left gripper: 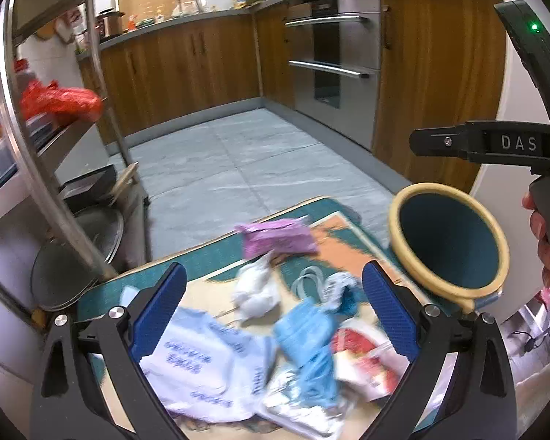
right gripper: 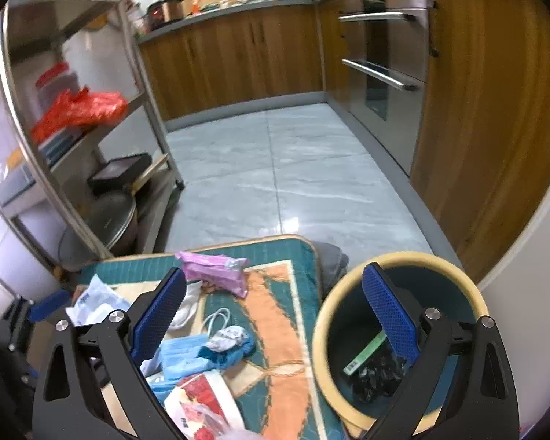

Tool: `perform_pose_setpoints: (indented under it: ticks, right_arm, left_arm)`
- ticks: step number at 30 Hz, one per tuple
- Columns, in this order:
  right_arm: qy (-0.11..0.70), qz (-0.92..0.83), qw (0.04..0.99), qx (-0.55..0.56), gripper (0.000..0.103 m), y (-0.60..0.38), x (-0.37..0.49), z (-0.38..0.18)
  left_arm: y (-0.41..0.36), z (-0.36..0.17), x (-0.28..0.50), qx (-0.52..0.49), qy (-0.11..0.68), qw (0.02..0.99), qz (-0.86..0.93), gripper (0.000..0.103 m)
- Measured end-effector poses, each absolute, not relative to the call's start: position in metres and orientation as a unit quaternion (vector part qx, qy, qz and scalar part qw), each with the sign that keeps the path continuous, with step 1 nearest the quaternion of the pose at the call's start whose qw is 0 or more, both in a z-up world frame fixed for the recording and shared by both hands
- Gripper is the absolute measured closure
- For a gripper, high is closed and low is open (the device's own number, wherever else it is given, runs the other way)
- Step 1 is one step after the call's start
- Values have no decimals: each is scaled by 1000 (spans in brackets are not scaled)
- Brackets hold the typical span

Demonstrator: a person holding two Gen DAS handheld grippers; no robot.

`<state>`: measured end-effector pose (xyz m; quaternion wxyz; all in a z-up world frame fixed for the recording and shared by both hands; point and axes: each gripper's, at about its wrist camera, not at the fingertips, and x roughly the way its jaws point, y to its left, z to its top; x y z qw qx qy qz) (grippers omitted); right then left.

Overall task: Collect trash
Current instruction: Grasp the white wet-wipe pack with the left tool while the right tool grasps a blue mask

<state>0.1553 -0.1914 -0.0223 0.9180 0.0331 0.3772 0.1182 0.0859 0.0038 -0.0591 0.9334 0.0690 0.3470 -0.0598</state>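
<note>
Trash lies on a green and orange patterned mat (left gripper: 333,245) (right gripper: 286,315): a purple packet (left gripper: 278,236) (right gripper: 216,271), a crumpled white tissue (left gripper: 256,289), a blue face mask (left gripper: 304,333) (right gripper: 185,355), a white printed bag (left gripper: 205,363) (right gripper: 95,302), a red and white wrapper (left gripper: 366,359) (right gripper: 201,399) and a teal and grey wad (right gripper: 231,343). A bin with a cream rim (left gripper: 399,212) (right gripper: 321,330) stands to the right, holding a black wad and a green strip. My left gripper (left gripper: 273,308) is open above the trash pile. My right gripper (right gripper: 273,311) is open, empty, between mat and bin.
A steel shelf rack (left gripper: 102,84) (right gripper: 146,84) stands on the left with a red bag, boxes and pot lids. Wooden cabinets and a steel oven (left gripper: 341,58) (right gripper: 388,69) line the far and right sides. Grey tiled floor (right gripper: 297,168) lies beyond the mat.
</note>
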Motion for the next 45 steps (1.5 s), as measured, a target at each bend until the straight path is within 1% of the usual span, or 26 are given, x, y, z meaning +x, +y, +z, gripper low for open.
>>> perform_pose_setpoints:
  ticks: [9, 14, 18, 27, 32, 33, 35, 36, 38, 39, 42, 43, 45]
  right_arm:
    - [414, 125, 900, 57, 6, -149, 172, -39]
    - [430, 125, 893, 55, 6, -123, 178, -51]
    - [444, 123, 886, 51, 6, -109, 183, -61]
    - [449, 108, 886, 36, 6, -120, 194, -65]
    - [433, 106, 895, 18, 6, -140, 209, -72]
    - [433, 106, 895, 20, 6, -143, 212, -74]
    - [437, 107, 893, 27, 6, -146, 218, -80]
    - [439, 109, 891, 29, 6, -146, 220, -83]
    - [444, 114, 889, 23, 6, -142, 224, -89]
    - [446, 118, 887, 14, 6, -137, 226, -93]
    - [453, 126, 883, -4, 6, -127, 227, -99]
    - [456, 130, 880, -9, 6, -123, 226, -101]
    - [460, 136, 877, -19, 6, -118, 225, -103]
  left_arm:
    - [72, -67, 74, 44, 364, 930, -2, 7]
    - [117, -80, 69, 25, 389, 920, 46, 7]
    - [148, -93, 70, -13, 417, 905, 77, 7]
    - [175, -120, 83, -67, 457, 882, 93, 7]
    - [175, -139, 93, -98, 483, 866, 84, 11]
    - [174, -142, 95, -102, 488, 863, 80, 13]
    - [171, -148, 99, -105, 499, 857, 69, 28]
    - [168, -153, 101, -102, 508, 853, 64, 31]
    - [165, -157, 103, -99, 514, 850, 60, 39]
    - [165, -158, 103, -100, 514, 850, 60, 42]
    - [169, -155, 103, -106, 505, 855, 59, 62]
    - [170, -150, 101, -104, 498, 859, 62, 73]
    - [173, -142, 99, -112, 487, 865, 57, 74]
